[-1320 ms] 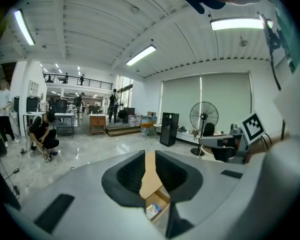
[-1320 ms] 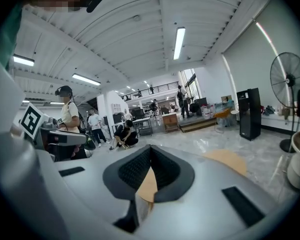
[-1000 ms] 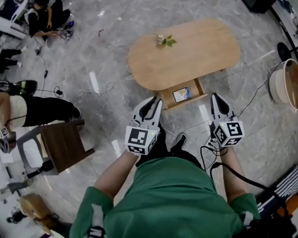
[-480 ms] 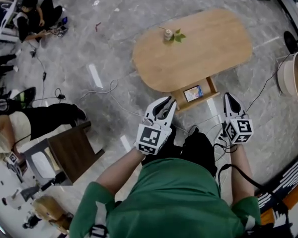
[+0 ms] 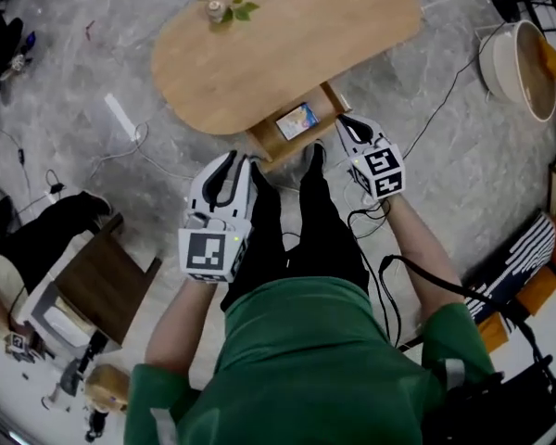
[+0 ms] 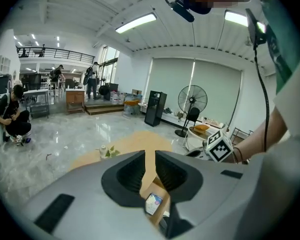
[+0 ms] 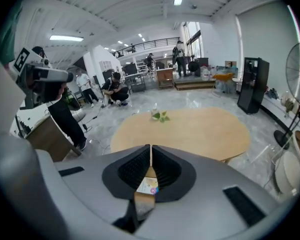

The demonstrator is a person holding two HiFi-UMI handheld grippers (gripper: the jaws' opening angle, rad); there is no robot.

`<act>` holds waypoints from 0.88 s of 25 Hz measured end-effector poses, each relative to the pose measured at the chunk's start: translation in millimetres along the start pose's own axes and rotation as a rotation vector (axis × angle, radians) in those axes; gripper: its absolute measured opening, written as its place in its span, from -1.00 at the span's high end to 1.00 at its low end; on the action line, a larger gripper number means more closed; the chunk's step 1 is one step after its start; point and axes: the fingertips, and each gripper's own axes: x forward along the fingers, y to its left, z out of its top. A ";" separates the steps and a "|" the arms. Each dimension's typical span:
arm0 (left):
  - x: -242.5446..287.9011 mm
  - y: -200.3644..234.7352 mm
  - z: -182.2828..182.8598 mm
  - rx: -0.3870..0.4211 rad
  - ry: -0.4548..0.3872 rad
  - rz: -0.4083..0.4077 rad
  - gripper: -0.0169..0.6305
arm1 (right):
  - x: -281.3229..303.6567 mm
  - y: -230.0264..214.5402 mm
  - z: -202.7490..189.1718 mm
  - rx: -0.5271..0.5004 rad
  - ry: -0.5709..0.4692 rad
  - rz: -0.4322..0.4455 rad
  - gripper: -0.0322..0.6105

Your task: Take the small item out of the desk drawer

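An oval wooden table (image 5: pixel 287 35) has its drawer (image 5: pixel 271 139) pulled out toward me. A small white-and-blue item (image 5: pixel 296 120) lies flat inside it. My right gripper (image 5: pixel 343 120) is shut and empty, its tips beside the drawer's right front corner. My left gripper (image 5: pixel 236 160) hovers just short of the drawer's front, jaws a narrow gap apart with nothing between them. The left gripper view shows its jaws (image 6: pixel 150 156) above the item (image 6: pixel 153 204). Below the closed right gripper (image 7: pixel 150 151), the right gripper view shows the item (image 7: pixel 148 186) in the drawer (image 7: pixel 144 203).
A small potted sprig (image 5: pixel 227 9) stands on the table's far side. A brown stool (image 5: pixel 97 286) is on my left, a white basin (image 5: pixel 517 56) at the right. Cables (image 5: pixel 371 221) trail on the marble floor by my feet. People sit at the left.
I have stepped closer to the table. Both grippers moved forward toward the open drawer; the right one now sits beside its front corner. Neither has taken hold of anything.
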 end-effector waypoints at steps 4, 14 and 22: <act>26.0 -15.3 -30.9 -0.018 0.048 0.004 0.72 | 33.7 -17.8 -48.4 -0.026 0.106 0.059 0.73; 81.0 -21.8 -125.4 -0.106 0.182 0.023 0.72 | 112.8 -23.8 -133.5 -0.057 0.280 0.192 0.61; 105.1 -16.0 -174.0 -0.173 0.201 0.033 0.72 | 173.4 -43.2 -206.4 -0.086 0.469 0.220 0.57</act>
